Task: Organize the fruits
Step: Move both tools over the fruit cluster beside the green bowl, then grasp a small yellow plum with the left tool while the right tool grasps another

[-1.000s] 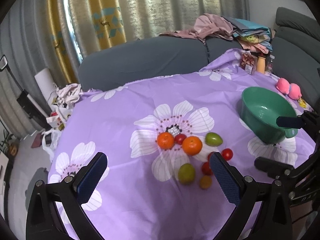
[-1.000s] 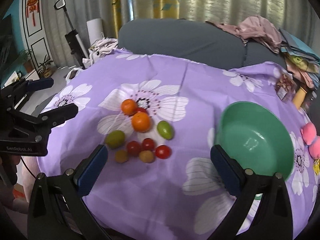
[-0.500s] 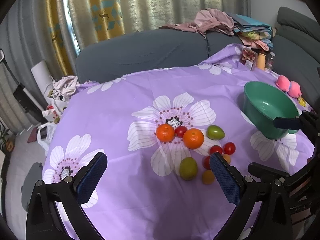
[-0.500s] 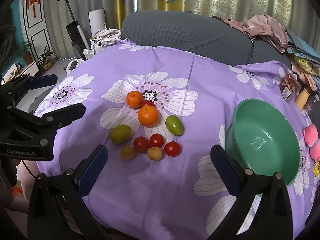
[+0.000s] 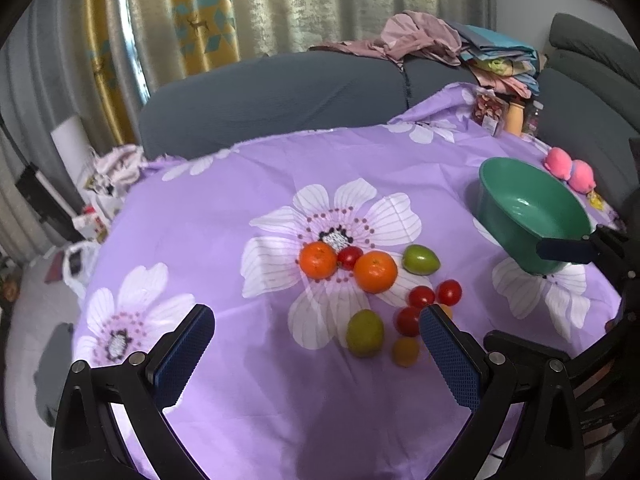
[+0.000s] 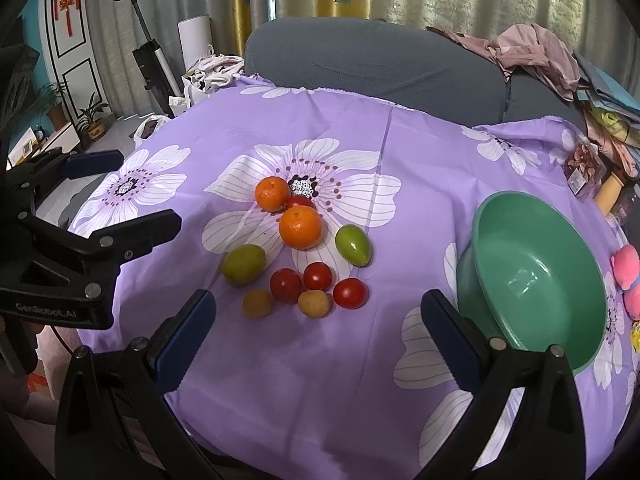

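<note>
A cluster of fruit lies mid-table on the purple flowered cloth (image 6: 360,380): two oranges (image 6: 300,227) (image 5: 375,271), two green fruits (image 6: 353,245) (image 5: 365,332), several red tomatoes (image 6: 350,293) (image 5: 449,292) and two small yellow fruits (image 6: 314,303). An empty green bowl (image 6: 532,280) (image 5: 528,216) stands to the right. My left gripper (image 5: 316,344) is open and empty, just in front of the fruit. My right gripper (image 6: 318,330) is open and empty, just in front of the cluster.
A grey sofa (image 5: 280,92) with piled clothes (image 5: 420,40) runs behind the table. Pink toys (image 5: 570,168), a snack packet (image 6: 582,166) and a bottle (image 5: 515,118) sit at the table's far right. Bags (image 5: 96,216) lie on the floor at left.
Both grippers have moved forward toward the fruit cluster, which now looks larger and nearer. Both stay open. Nothing on the table has moved.
</note>
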Motion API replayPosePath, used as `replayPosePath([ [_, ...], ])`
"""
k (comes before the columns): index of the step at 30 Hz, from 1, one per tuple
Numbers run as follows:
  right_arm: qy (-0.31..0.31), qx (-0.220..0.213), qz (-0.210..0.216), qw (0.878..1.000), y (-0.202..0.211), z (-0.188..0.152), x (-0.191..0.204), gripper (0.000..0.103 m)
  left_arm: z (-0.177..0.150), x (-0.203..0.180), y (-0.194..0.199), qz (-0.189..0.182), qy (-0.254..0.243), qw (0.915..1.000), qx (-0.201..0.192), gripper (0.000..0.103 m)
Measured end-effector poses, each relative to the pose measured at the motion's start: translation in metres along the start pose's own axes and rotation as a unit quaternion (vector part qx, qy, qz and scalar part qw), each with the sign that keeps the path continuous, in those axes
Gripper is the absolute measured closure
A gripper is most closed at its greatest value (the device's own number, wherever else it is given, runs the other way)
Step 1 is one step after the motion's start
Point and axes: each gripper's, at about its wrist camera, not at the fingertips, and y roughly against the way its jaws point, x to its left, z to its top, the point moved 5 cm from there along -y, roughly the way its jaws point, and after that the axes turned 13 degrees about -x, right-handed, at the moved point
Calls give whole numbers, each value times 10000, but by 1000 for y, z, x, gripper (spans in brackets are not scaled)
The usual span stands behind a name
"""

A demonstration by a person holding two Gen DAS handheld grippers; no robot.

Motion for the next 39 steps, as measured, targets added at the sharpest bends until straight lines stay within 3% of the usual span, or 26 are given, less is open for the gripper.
replayPosePath([
  [7,-128,33,103,9999,-3,-5,-1,0,-10,9,-9,-761,848,9929,338,1],
  [13,-414,81,483,9979,-5,-17,0,0,-26,8,-16,-1517,1400,9758,718,1],
  [19,-610,257,848,9942,-14,-32,8,4,-38,4,-25,-1550,1374,9728,1033,1],
  [36,-933,582,1228,9863,-36,-49,2,42,-43,-17,-35,-2200,1253,9599,1202,2],
  [39,-935,617,1114,9874,-39,-52,-6,49,-43,-20,-39,-2256,1267,9578,1248,9],
])
